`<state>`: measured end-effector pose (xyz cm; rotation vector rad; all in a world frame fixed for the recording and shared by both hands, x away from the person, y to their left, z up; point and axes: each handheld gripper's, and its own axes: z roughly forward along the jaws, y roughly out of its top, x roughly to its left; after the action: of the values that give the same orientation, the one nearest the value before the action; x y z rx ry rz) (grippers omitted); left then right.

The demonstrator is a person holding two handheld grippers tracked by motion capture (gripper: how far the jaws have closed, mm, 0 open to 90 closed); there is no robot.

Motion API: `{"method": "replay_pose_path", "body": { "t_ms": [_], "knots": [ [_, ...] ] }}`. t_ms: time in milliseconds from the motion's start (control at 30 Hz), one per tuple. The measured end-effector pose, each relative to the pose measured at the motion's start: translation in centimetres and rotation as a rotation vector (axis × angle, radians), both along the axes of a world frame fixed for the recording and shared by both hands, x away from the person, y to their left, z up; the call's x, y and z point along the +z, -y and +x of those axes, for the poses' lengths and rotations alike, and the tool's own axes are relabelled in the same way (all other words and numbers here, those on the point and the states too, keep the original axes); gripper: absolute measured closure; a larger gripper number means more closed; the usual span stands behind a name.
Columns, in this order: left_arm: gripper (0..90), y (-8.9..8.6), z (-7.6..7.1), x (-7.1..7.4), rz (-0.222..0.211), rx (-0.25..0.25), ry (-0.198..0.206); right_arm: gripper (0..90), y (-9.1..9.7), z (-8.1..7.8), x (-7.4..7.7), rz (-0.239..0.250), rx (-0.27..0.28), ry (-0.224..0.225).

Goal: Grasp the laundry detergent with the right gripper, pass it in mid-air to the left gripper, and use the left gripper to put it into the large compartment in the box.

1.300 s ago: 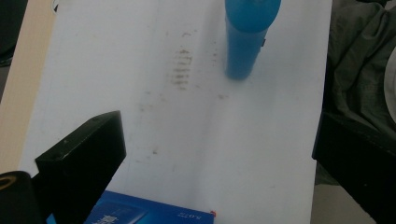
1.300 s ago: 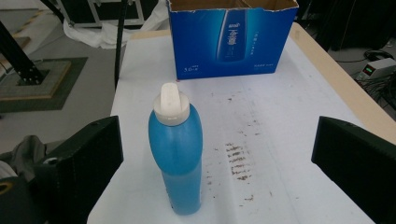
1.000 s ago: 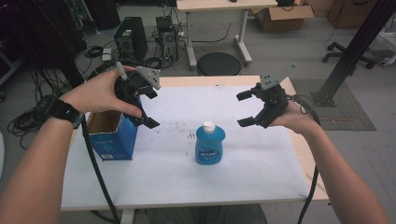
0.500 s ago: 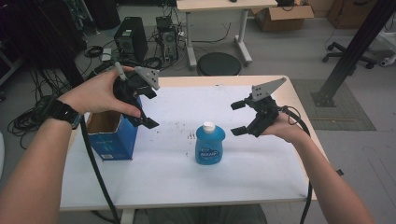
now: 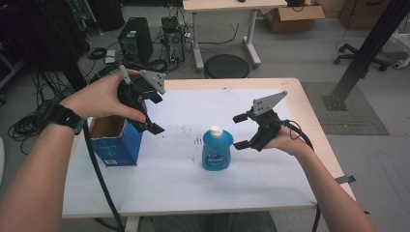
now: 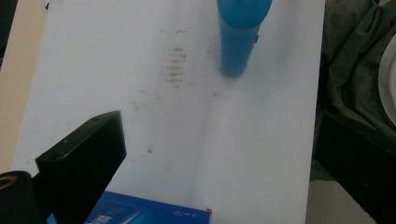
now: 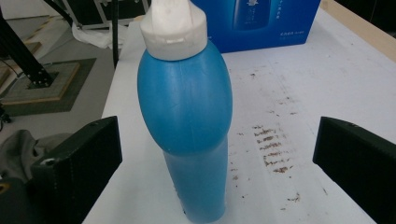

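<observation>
While the counter (image 5: 159, 183) carries an open blue box (image 5: 116, 142) at its left, the blue bottle (image 5: 217, 150) stands upright near the middle. Beside it on the right, the right hand-held gripper (image 5: 244, 130) has its jaws wide apart, so the reach looks underway; next, centre and close. The left hand-held gripper (image 5: 153, 112) hangs above the box, jaws apart.

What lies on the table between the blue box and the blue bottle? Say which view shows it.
Nothing stands there. Between the box and the bottle is bare white table with small brown smudges, seen in the high view.
</observation>
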<state>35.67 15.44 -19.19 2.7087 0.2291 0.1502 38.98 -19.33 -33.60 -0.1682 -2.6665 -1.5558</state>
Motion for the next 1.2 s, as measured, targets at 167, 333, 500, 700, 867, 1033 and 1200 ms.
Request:
{"method": "replay_pose_path", "body": {
  "t_ms": [167,333,500,700,867,1033,1200],
  "knots": [
    [3.4,0.0,0.0,0.0,-0.005,-0.003,0.0,1.0,-0.7,-0.1,-0.8,-0.012,0.005,-0.003],
    [3.4,0.0,0.0,0.0,-0.009,-0.008,0.0,1.5,-1.5,-0.2,-1.5,-0.02,0.014,-0.002],
    [3.4,0.0,0.0,-0.1,-0.009,-0.011,0.0,1.6,-2.1,-0.3,-2.3,-0.018,0.021,-0.013],
    [3.4,0.0,0.0,-0.2,-0.012,-0.012,-0.001,1.7,-2.9,-0.5,-3.0,-0.024,0.027,-0.01],
    [3.4,-0.1,0.0,-0.3,-0.013,-0.011,-0.001,1.8,-3.4,-0.5,-3.4,-0.016,0.038,-0.021],
    [3.4,-0.2,-0.1,-0.3,-0.017,-0.013,-0.002,2.1,-4.1,-0.5,-4.2,-0.025,0.041,-0.029],
    [3.4,-0.2,-0.1,-0.3,-0.017,-0.012,-0.003,2.7,-4.5,-0.5,-4.6,-0.029,0.042,-0.034]
  ]
}}
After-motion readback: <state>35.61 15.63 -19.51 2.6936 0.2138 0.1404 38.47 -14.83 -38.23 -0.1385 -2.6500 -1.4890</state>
